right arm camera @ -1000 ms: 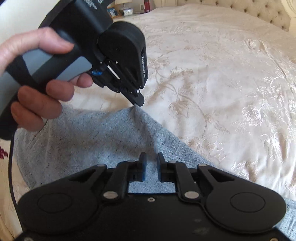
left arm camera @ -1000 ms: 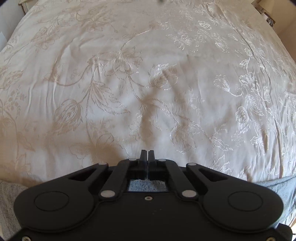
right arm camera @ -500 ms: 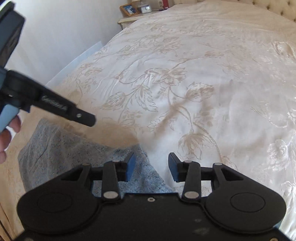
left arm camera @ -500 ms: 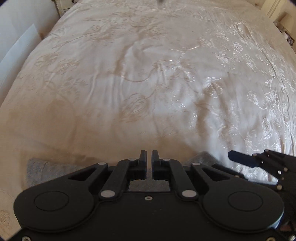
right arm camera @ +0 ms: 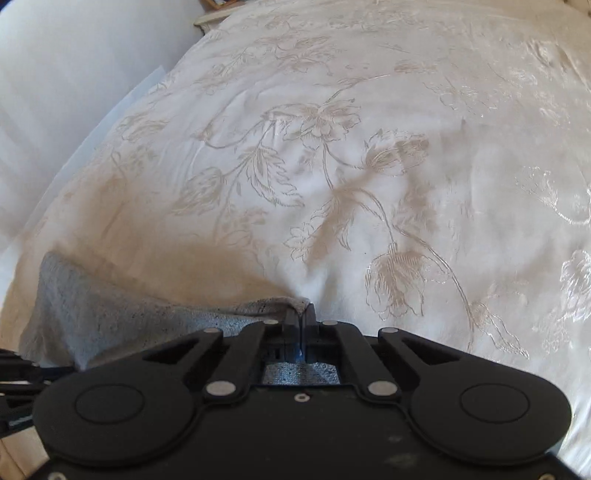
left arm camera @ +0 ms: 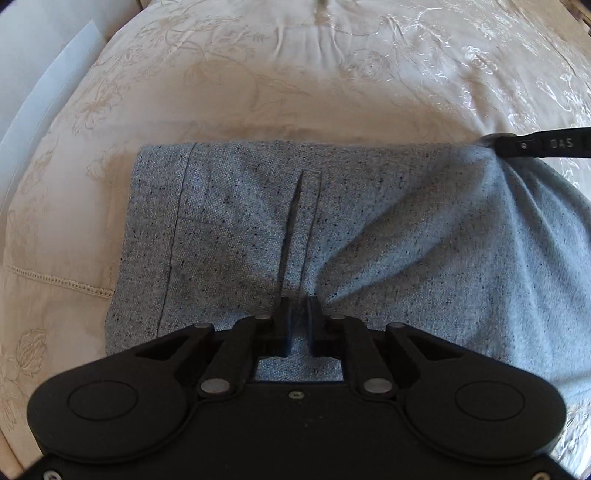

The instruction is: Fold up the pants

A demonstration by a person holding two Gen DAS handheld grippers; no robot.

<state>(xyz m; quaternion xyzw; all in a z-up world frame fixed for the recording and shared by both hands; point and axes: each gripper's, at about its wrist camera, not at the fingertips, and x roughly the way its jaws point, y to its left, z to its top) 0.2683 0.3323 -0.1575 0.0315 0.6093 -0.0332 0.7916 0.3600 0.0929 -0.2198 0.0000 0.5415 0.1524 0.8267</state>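
Note:
The grey speckled pants (left arm camera: 369, 236) lie on the cream floral bedspread (left arm camera: 295, 81), waistband end to the left with a welt pocket facing up. My left gripper (left arm camera: 297, 302) is shut on a pinch of the pants cloth near their near edge. My right gripper (right arm camera: 300, 312) is shut on the far corner of the pants (right arm camera: 122, 314), and its finger shows in the left wrist view (left arm camera: 539, 143) at the right. The cloth rises in folds toward both grips.
The bed's left edge (right arm camera: 110, 122) runs along a white wall (right arm camera: 55, 74). A nightstand corner (right arm camera: 214, 11) shows at the top. The bedspread (right arm camera: 406, 166) stretches far ahead and to the right.
Both grippers have come down over the pants. The right gripper, open half a second ago, has shut on the pants' far corner. The left now grips cloth near the pocket.

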